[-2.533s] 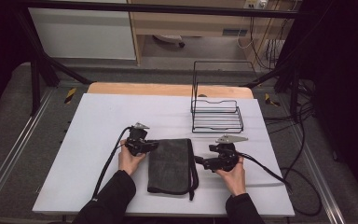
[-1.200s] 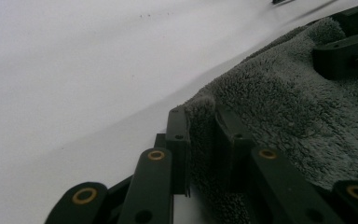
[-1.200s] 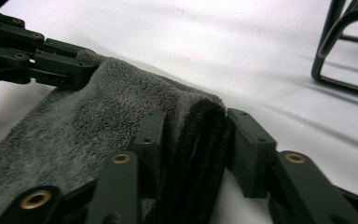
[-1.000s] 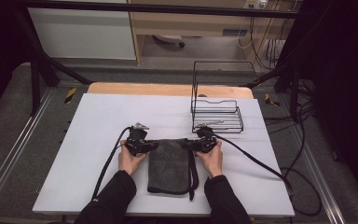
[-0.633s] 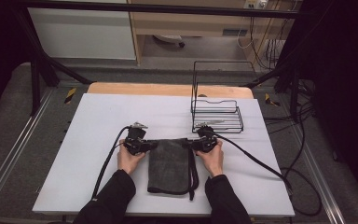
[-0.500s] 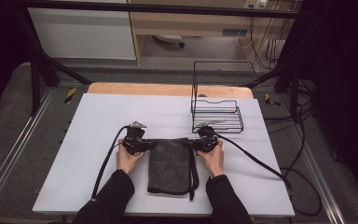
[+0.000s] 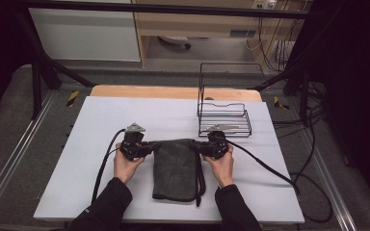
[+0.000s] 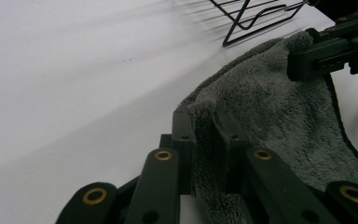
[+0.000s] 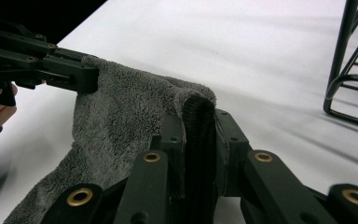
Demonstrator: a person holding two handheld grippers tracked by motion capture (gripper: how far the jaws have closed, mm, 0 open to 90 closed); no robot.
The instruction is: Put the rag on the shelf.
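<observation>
A: Nearest to us we have our two forearms in dark sleeves coming in over the near edge of the white table [image 7: 101,120]. Our left hand [image 7: 126,166] carries the left gripper [image 7: 150,146], our right hand [image 7: 221,166] the right gripper [image 7: 198,146].

B: And between them lies the grey towel [image 7: 176,168]. Its near end rests flat on the table, close to the near edge, with a dark hem running along its right side.

A: We see its far edge pinched at both corners. In the left gripper view the jaws are nearly together, with a fold of the towel's fluffy corner squeezed between them. They have just been closing, and the cloth is between the pads.

B: The same holds on the right. In the right gripper view our jaws are nearly together on the other far corner, clamped over the black hem, and they too have just been closing on it.

A: We read the far edge as drawn between the two grippers and raised a little off the table, while the rest of the cloth trails down towards us.

B: Beyond the towel we see bare white table, then the black wire rack [image 7: 224,118] standing at the far right, just past our right gripper. Its tall back frame is upright.

A: Past the table's far wooden edge [image 7: 173,91] there is floor and a pale cabinet [image 7: 84,33].
</observation>
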